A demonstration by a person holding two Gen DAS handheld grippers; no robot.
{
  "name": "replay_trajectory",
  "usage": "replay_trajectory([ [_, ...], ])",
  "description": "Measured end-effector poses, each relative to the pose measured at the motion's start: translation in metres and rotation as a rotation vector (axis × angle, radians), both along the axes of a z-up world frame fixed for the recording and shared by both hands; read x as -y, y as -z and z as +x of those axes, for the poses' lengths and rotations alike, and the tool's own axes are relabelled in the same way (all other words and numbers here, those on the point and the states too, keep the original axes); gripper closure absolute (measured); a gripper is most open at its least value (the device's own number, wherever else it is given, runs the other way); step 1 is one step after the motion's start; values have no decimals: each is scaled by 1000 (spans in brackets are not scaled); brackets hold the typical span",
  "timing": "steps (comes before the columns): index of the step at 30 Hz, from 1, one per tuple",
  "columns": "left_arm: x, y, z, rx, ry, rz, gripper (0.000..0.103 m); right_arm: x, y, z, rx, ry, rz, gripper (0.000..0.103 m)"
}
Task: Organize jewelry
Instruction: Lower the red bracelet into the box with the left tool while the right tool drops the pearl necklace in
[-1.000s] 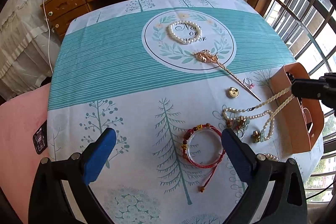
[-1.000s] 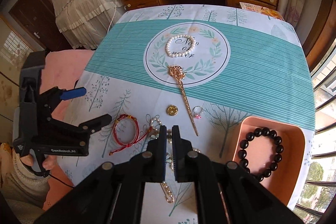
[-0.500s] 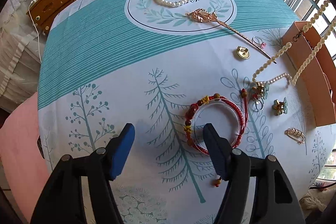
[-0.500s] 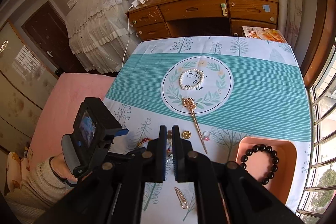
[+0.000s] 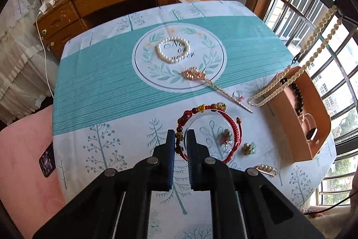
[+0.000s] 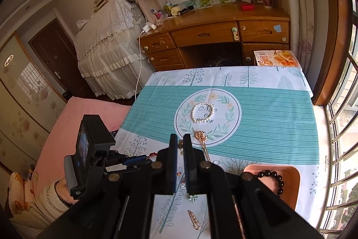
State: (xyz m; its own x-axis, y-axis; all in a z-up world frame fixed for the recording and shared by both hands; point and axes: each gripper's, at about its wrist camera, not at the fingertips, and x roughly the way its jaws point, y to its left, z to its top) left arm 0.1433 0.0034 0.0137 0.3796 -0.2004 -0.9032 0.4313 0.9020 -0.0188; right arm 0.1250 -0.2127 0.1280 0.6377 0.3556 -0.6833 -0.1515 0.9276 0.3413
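Two claws, each closed on a piece of jewelry

Left wrist view: the left claw (image 5: 180,134) is pinched narrow on the near side of the red bracelet (image 5: 210,131), gripping its beaded rim, and the rest of the hoop stands out beyond the fingertips above the tablecloth (image 5: 100,82). Seen through the hoop is a small earring (image 5: 226,137), with another earring (image 5: 249,148) just beside it and a gold clip (image 5: 266,170) nearer the table edge. Farther off lie a pearl bracelet (image 5: 173,52) inside the printed circle, a gold hairpin (image 5: 212,84) and a ring (image 5: 238,95). At right, a long pearl necklace (image 5: 297,73) hangs down in two strands, its loop dangling beside the near wall of the pink tray (image 5: 288,127), which holds a black bead bracelet (image 5: 295,93).

Right wrist view: the right claw (image 6: 180,146) is high above the table, its fingers nearly together on a dark link of the necklace. Below are the tray (image 6: 290,189) with the black bead bracelet (image 6: 271,178), the hairpin (image 6: 202,141), the pearl bracelet (image 6: 204,112) and the clip (image 6: 194,219).
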Motion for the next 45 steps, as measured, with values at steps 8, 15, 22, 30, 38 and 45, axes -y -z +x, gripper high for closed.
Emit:
replay_trajectory([
  [8, 44, -72, -4, 102, 46, -58, 95, 31, -67, -33, 154, 77, 10, 98],
  [15, 105, -95, -17, 117, 127, -105, 95, 65, -85, -72, 196, 144, 6, 98],
  [22, 161, -80, -38, 81, 208, -112, 95, 91, -62, -107, 150, 180, -8, 98],
  [30, 199, -39, -54, 19, 245, -74, 95, 109, -16, -135, 75, 191, -2, 98],
  [38, 209, 5, -54, -57, 219, -23, 95, 121, 20, -136, 16, 210, 8, 98],
  [45, 213, 18, -48, -83, 202, -16, 95, 127, 8, -134, 68, 220, 7, 98],
])
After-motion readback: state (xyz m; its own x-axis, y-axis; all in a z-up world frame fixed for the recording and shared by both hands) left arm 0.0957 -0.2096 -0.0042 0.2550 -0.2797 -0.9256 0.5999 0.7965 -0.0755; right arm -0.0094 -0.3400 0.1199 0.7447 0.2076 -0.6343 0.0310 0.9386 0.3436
